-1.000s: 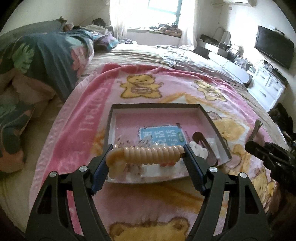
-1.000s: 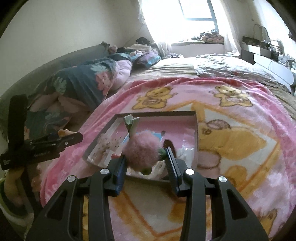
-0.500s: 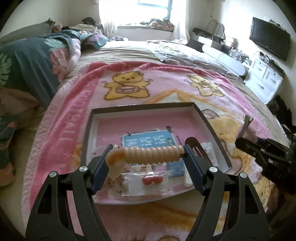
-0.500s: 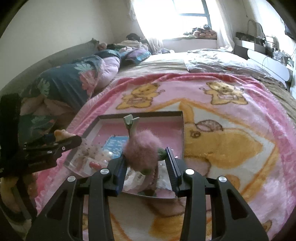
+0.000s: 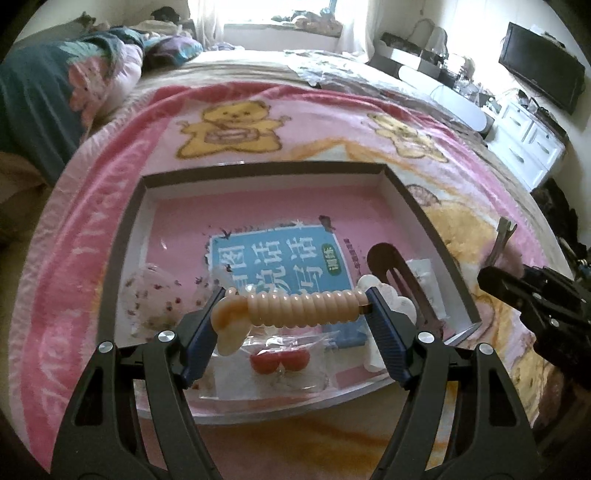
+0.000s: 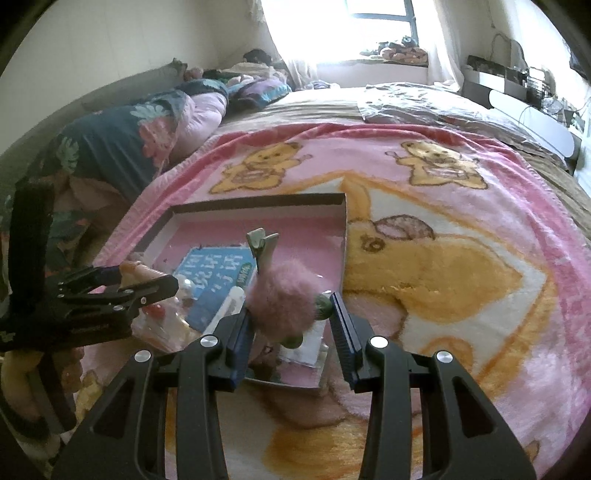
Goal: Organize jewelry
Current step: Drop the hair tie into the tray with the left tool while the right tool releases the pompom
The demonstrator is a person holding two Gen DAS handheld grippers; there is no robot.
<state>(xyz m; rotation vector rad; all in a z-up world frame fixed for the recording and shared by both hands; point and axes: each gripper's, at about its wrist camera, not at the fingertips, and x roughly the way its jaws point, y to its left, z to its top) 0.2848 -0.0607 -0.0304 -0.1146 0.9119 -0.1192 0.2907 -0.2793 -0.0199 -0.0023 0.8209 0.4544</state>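
A wide bed (image 6: 424, 107) fills the room, with a bright window (image 6: 380, 26) at 12 o'clock, a dark flat television (image 5: 541, 75) and white drawers (image 5: 524, 144) at 2 o'clock in the left wrist view, and a crumpled dark floral duvet (image 6: 122, 147) at 10 o'clock. Spread over the bed is a pink fleece blanket with yellow bears (image 5: 236, 125). On it lies a shallow dark-rimmed box with a pink floor (image 5: 258, 177), which holds a blue printed card (image 5: 280, 254), a speckled clear pouch (image 5: 155, 291), a brown snap hair clip (image 5: 395, 269) at 3 o'clock and a clear bag with two red beads (image 5: 280, 360) at 6 o'clock.

The left gripper (image 5: 295, 317) hovers over the near part of the box, its fingers spread fairly wide and pressed on the two ends of a cream-coloured ribbed spiral hair clip (image 5: 299, 308), which lies crosswise between them.

The right gripper (image 6: 291, 326) hangs over the box's near right corner, its fingers narrower, closed on a pink fluffy pompom hair clip (image 6: 282, 299) whose grey metal prong (image 6: 262, 243) sticks up toward 12 o'clock.
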